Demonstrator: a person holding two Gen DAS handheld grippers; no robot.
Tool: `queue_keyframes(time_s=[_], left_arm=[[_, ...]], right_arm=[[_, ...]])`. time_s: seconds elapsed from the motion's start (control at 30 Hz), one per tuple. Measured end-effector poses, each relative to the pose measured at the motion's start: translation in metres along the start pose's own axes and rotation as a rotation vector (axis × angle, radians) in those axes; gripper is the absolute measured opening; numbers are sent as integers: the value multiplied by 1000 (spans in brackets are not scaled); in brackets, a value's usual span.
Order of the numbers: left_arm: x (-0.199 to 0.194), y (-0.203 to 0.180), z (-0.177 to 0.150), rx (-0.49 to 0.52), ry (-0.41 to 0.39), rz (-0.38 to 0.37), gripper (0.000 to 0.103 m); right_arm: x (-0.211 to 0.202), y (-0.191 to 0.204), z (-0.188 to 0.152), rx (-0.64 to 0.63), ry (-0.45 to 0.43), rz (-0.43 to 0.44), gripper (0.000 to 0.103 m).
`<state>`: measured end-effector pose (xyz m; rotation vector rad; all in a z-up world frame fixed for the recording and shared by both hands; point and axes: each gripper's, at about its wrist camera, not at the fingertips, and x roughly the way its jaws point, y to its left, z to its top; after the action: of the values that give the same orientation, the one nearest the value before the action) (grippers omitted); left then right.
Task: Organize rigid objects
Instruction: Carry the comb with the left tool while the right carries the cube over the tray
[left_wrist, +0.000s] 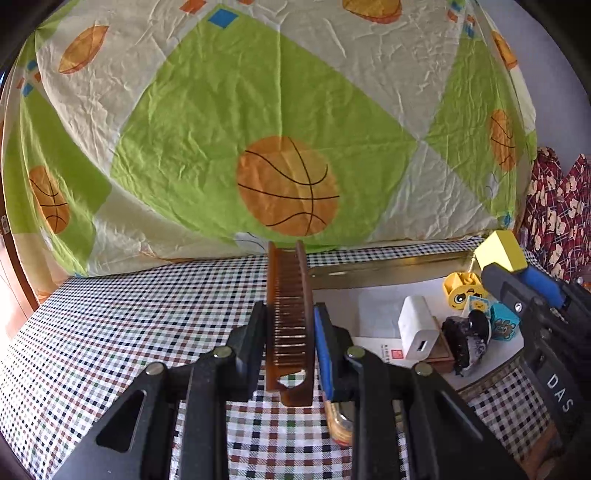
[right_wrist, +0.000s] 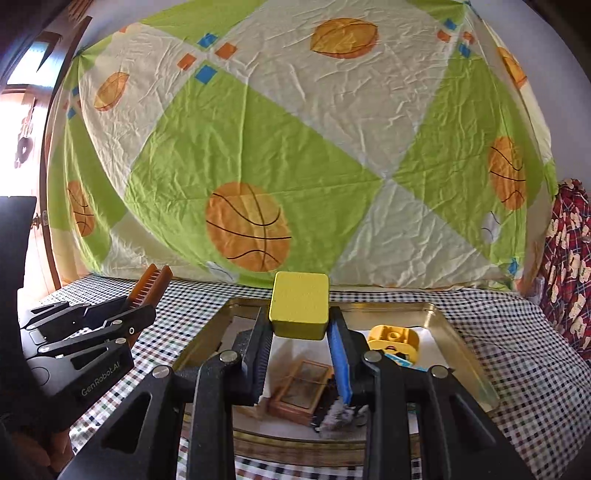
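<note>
Surface: checked cloth (right_wrist: 498, 354) under a metal tray (right_wrist: 465, 354).
Left hand-held gripper (left_wrist: 290, 325): clamped on your brown comb (left_wrist: 290, 295).
Right hand-held gripper (right_wrist: 299, 332): clamped on your yellow block (right_wrist: 299, 304).
Advice: lower the yellow block onto bare tray floor, clear of the yellow toy (right_wrist: 395, 338); release only once seated.

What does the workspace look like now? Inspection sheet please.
Surface: checked cloth under a metal tray.
Job's things: brown comb, yellow block, both held above the surface.
Clutter: in tray, white charger, yellow toy brick, wooden frame.
Grippers: left hand-held gripper shut on comb; right hand-held gripper shut on block.
Cables: nothing seen.
Surroundings: basketball-print sheet behind.
</note>
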<state>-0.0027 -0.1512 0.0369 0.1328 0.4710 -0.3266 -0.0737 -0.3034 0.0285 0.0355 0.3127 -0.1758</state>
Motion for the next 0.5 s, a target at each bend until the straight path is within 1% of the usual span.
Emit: queue_keyframes(time_s=[0.1,0.5], left_arm=[[0,-9,2,9,-14,-1,24],[3,-38,9,-2,-40,-44,24]], right_arm=[[-3,-10,0,-1,-7,-14,32],[-6,-44,1,4,-26,-74,32]])
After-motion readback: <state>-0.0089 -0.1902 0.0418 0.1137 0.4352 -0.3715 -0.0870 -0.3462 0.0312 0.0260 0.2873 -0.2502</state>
